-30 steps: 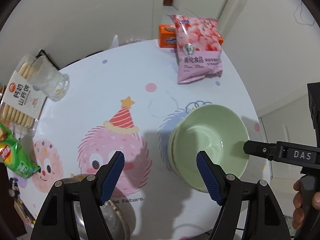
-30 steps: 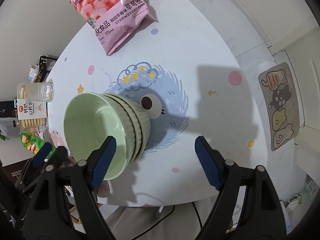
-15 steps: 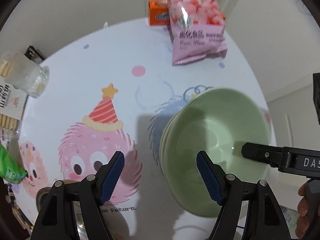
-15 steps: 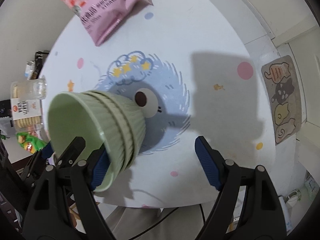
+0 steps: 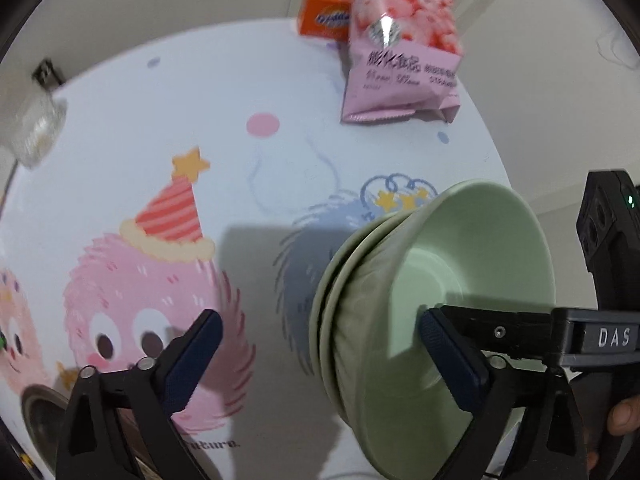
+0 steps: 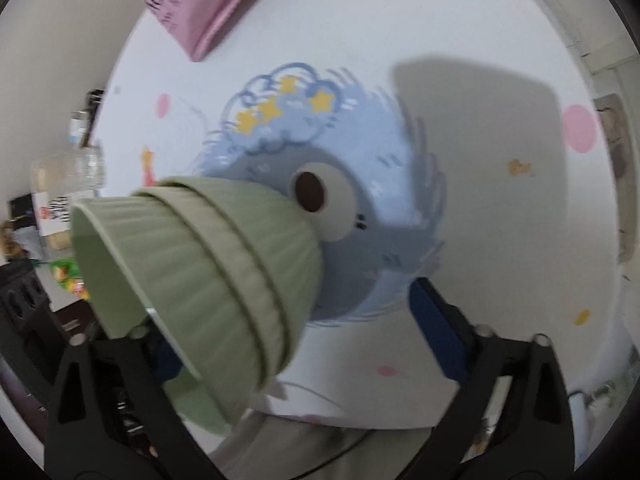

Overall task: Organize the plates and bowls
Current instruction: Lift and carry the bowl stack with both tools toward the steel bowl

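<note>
- The stack of green bowls [image 5: 460, 280] is sitting on the round table [image 5: 280, 92], over the blue furry monster printed on its cloth, near the table's edge and tipped in both fisheye views.
- The left gripper [image 5: 316, 360] is pointing steeply down at the table with its jaws standing wide; they have just been opening further.
- Its right finger [image 5: 452, 364] is showing inside the mouth of the top bowl, while its left finger [image 5: 192, 356] is hanging outside, over the pink monster print, so the near wall of the stack is lying between the two fingers.
- Neither pad is visibly pressing on the wall; the picture is blurred there.
- The right gripper [image 6: 296, 340] is likewise spread wide and aimed down.
- Its left finger [image 6: 168, 360] is partly hidden behind the ribbed outside of the bowls [image 6: 208, 264], beside the rim; its right finger [image 6: 436, 328] is standing clear over the bare cloth, well apart from the stack.
- Whether that hidden left pad is touching the rim I cannot tell.
- A pink snack bag [image 5: 400, 60] and an orange box [image 5: 324, 16] are lying at the far side of the table, away from the bowls.
</note>
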`<control>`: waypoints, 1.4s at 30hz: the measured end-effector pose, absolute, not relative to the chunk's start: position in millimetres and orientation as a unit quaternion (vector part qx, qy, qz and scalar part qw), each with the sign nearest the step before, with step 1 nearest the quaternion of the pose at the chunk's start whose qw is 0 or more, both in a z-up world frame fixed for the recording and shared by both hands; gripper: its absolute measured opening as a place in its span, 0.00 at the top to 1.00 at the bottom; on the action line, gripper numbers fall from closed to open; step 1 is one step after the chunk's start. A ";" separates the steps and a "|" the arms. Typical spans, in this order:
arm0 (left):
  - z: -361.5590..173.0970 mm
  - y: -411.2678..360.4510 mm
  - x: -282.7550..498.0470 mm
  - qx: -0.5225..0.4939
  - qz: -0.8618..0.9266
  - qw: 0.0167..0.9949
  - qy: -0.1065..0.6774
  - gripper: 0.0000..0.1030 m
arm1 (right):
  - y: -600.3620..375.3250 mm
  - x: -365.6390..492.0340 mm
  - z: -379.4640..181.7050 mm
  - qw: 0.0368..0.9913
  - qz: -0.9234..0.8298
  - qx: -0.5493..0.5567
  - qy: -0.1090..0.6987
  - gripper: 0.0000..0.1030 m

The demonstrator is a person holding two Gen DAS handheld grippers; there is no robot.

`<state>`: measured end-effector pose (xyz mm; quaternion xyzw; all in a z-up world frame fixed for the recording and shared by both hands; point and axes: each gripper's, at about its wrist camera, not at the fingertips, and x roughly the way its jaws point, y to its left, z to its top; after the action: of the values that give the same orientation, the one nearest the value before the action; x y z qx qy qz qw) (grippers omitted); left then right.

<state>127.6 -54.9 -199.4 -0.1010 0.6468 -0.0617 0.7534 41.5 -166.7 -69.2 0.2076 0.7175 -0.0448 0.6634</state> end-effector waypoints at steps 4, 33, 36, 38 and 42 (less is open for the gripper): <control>-189.9 -71.6 133.3 -0.087 -0.080 0.765 0.633 0.46 | -160.0 46.9 -58.6 0.673 -0.006 0.217 0.707 0.49; -171.9 -82.2 131.4 -0.002 -0.025 0.777 0.629 0.80 | -125.6 55.8 -34.2 0.717 0.029 0.026 0.696 0.79; -172.7 -80.2 130.6 -0.004 -0.025 0.774 0.632 0.81 | -122.1 57.4 -33.5 0.716 0.028 0.010 0.697 0.79; -172.2 -79.6 129.7 -0.003 -0.025 0.773 0.634 0.82 | -123.1 59.2 -33.0 0.714 0.023 0.012 0.700 0.80; -171.4 -76.2 129.4 -0.015 -0.026 0.770 0.637 0.82 | -116.1 59.1 -31.6 0.715 0.015 -0.012 0.699 0.81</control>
<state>129.4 -76.2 -171.4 -0.0151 0.6368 -0.0262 0.7704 59.1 -116.1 -31.6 -0.0117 0.6993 0.0154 0.7146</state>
